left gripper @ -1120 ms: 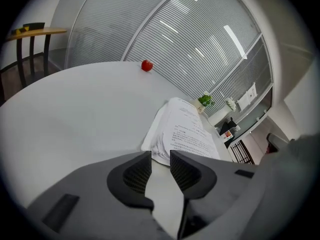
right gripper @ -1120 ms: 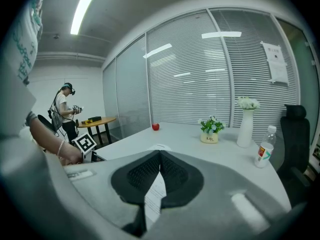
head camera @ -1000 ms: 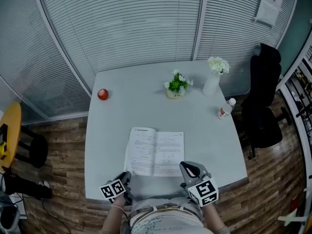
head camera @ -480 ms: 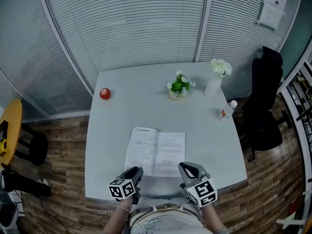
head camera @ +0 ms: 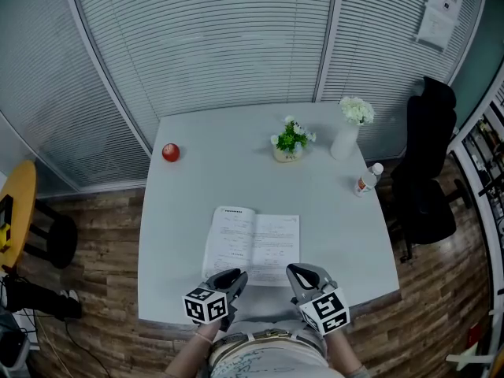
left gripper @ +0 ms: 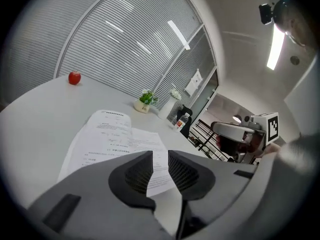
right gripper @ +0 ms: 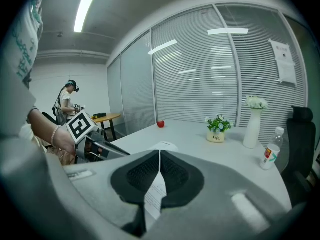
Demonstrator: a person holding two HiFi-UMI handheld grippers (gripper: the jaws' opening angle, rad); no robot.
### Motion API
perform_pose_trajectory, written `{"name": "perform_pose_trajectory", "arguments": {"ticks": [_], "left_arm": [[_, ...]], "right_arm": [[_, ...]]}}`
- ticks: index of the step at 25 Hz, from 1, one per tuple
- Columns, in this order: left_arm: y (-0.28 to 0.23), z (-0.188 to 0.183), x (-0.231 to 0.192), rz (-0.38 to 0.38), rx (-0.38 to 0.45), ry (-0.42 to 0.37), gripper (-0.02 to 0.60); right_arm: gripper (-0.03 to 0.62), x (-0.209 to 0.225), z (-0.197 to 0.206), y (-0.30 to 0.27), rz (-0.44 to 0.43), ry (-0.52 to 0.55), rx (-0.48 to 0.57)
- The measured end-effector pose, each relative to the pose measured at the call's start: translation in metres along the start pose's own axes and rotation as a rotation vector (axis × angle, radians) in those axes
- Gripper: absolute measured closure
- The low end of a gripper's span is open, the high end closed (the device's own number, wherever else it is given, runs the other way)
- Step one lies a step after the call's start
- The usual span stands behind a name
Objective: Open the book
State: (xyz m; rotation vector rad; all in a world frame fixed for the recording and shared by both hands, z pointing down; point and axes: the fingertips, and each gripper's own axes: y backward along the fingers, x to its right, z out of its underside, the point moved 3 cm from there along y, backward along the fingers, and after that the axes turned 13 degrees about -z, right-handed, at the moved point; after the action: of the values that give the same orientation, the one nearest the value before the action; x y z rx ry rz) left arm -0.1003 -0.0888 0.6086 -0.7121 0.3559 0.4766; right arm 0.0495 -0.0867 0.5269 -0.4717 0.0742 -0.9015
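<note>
Left gripper point(head camera: 235, 276) tilted slightly down, jaws apart, just been closing, nothing clamped between them. Right gripper point(head camera: 294, 272) alongside, same tilt, jaws pinched on a page point(right gripper: 152, 197).

Book point(head camera: 252, 245): open, lying flat on the white table point(head camera: 220, 164) near its front edge; two white printed pages face up, left page top slightly curled
</note>
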Motion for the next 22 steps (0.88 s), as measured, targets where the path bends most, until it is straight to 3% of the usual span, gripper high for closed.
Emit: {"name": "perform_pose_trajectory", "arguments": {"ticks": [7, 14, 22], "left_arm": [[0.003, -0.013, 0.027, 0.049, 0.040, -0.037, 0.568], [0.013, -0.030, 0.046, 0.093, 0.078, -0.052, 0.583], [0.024, -0.043, 0.073, 0.123, 0.113, -0.148, 0.583]], "right_arm": [[0.586, -0.005, -0.001, 0.000, -0.017, 0.003, -0.003], [0.586, -0.009, 0.001, -0.001, -0.026, 0.002, -0.012], [0.580, -0.021, -0.002, -0.004, -0.090, 0.023, -0.004]]}}
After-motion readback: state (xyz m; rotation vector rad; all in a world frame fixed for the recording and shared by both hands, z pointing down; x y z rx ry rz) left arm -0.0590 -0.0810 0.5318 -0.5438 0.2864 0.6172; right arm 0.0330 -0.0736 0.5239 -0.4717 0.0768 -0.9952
